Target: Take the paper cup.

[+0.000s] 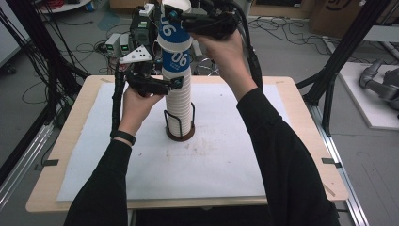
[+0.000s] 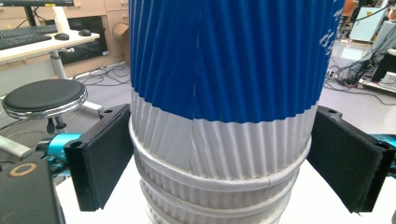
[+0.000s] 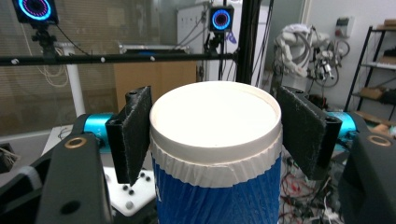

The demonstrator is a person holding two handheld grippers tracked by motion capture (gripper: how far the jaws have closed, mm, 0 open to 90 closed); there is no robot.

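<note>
In the high view, the top cup (image 1: 173, 29) is seen clamped by the right gripper (image 1: 175, 15) above the stack (image 1: 179, 101) in the holder (image 1: 179, 133), the left gripper (image 1: 175, 84) grasping the stack (image 2: 219, 186) in its own view, and the right gripper (image 3: 219, 135) clenched on the cup (image 3: 215, 154).

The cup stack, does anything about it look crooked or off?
Yes. The cup stack in its wire holder leans slightly, and the top cup, clamped by the right gripper, sits tilted off the column's line. The left gripper clamps the stack lower down.
</note>
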